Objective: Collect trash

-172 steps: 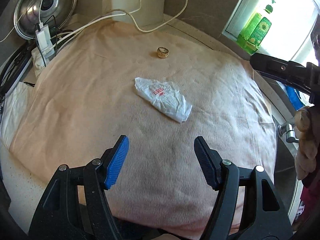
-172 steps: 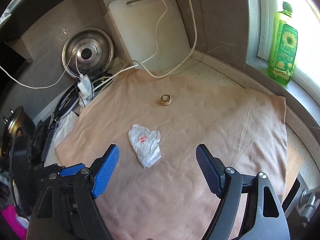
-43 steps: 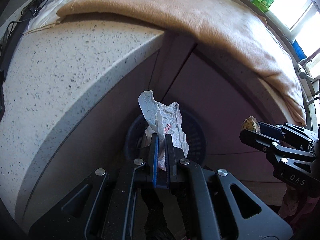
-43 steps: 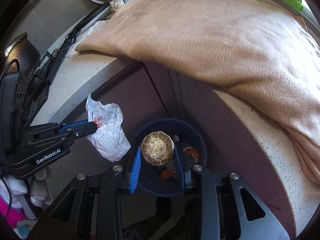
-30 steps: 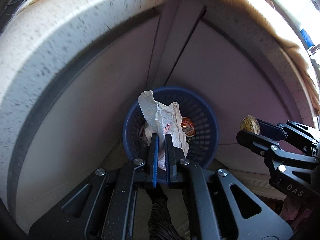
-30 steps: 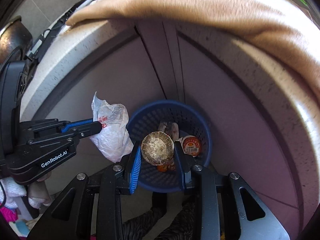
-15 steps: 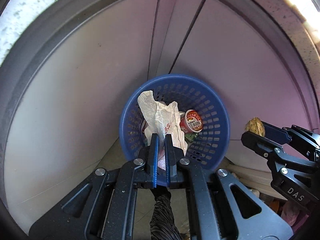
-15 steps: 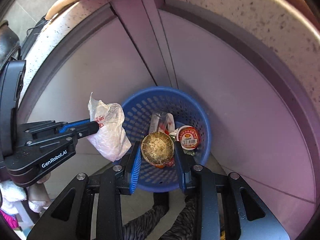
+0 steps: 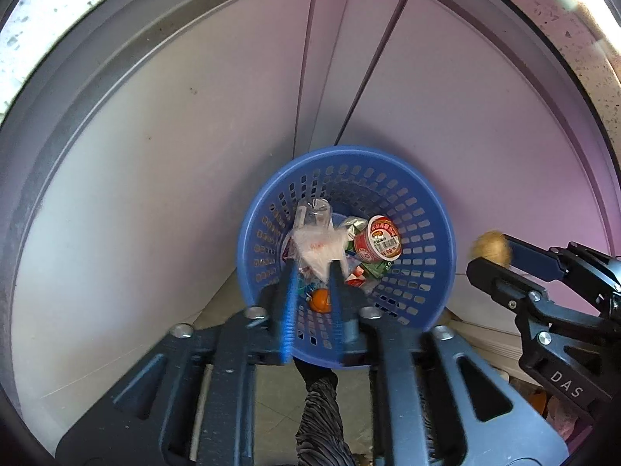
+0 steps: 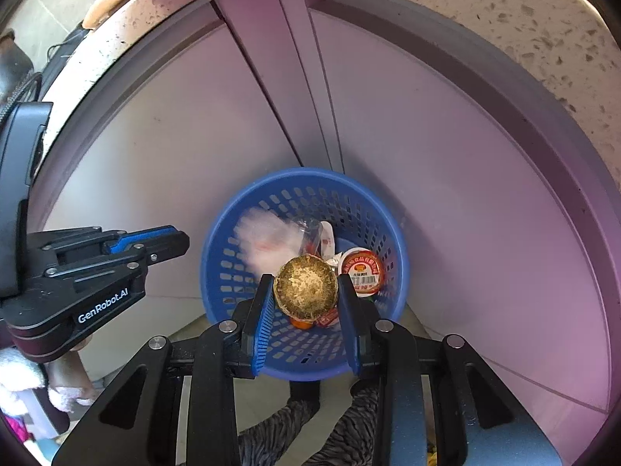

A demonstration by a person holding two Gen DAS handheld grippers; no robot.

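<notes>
A blue perforated basket (image 9: 421,209) (image 10: 306,174) stands on the floor against the cabinet. My left gripper (image 9: 312,272) hangs right above it with its jaws opening. The white plastic wrapper (image 9: 318,246) has left the pads and shows blurred inside the basket (image 10: 268,244). Above the basket too, my right gripper (image 10: 304,285) has its pads against a round brown crusty piece (image 10: 304,287) and its jaws start to ease apart. From the left wrist view that piece (image 9: 490,247) sits at the right gripper's tip. The left gripper (image 10: 182,244) shows at the left of the right wrist view.
In the basket lie a red-topped cup (image 9: 378,242) (image 10: 361,270), a clear plastic cup (image 9: 314,211) and a small orange thing (image 9: 320,299). Pale cabinet doors (image 9: 155,155) rise behind it under the speckled counter edge (image 10: 465,7). A person's dark striped legs (image 10: 302,427) are below.
The left jaws have parted and the wrapper has dropped from them into the basket. Both grippers have sunk closer to the basket. The brown piece stays between the right pads.
</notes>
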